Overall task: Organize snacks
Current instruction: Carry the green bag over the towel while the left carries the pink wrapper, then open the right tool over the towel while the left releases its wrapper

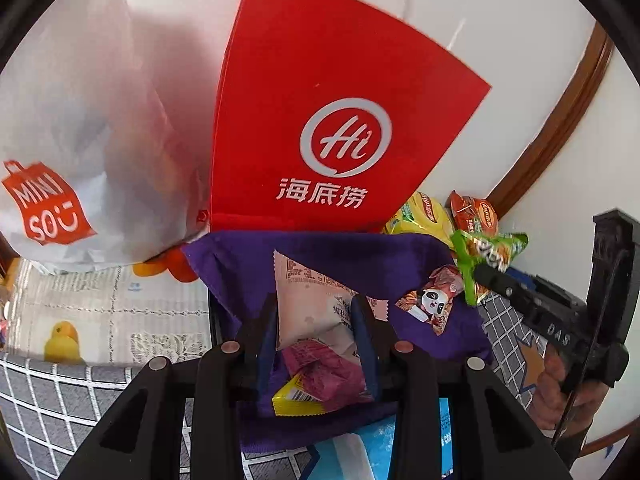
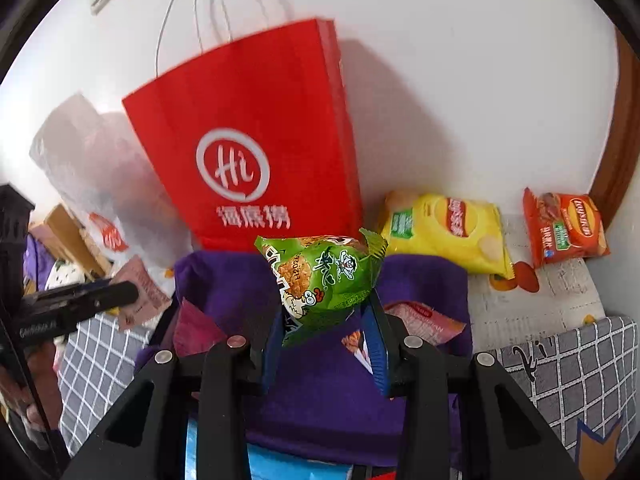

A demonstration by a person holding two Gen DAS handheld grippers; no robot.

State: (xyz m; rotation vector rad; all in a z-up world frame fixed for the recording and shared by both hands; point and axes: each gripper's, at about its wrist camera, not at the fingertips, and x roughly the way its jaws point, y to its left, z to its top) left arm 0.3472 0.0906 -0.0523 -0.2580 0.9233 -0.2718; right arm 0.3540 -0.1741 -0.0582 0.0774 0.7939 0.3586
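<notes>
We see a red paper bag (image 2: pixel 248 152) with white cord handles standing upright against the white wall, "Hi" logo facing us. Beside it on the left leans a white MINISO plastic bag (image 1: pixel 80 152). In front of both sits a purple fabric bin (image 2: pixel 320 392), its mouth open, resting on a grey checked mat (image 2: pixel 568 380) next to a pale printed play mat (image 1: pixel 104 308).

Right of the red bag, against the wall, we note a yellow Lay's crisp packet (image 2: pixel 448 232) and, apart from it further right, an orange-red Lay's crisp packet (image 2: pixel 564 228), both outside the bin.

The left tongs (image 1: pixel 316 320) are clenched on a white snack packet (image 1: pixel 312 300) with pink printed text, held above the bin's opening. The right tongs (image 2: pixel 326 320) are clenched on a green snack packet (image 2: pixel 324 276) with a cartoon chicken, also over the bin, its top corner near the base of the red bag.

Inside the bin we record a magenta wrapper (image 1: pixel 324 372) lying partly over a small yellow packet (image 1: pixel 296 400), a panda-print snack packet (image 1: pixel 432 304) near the right wall, and a pink-and-red packet (image 2: pixel 424 320) by the right tongs.

A blue pack (image 1: pixel 360 448) lies just in front of the bin; what it is we cannot tell.
</notes>
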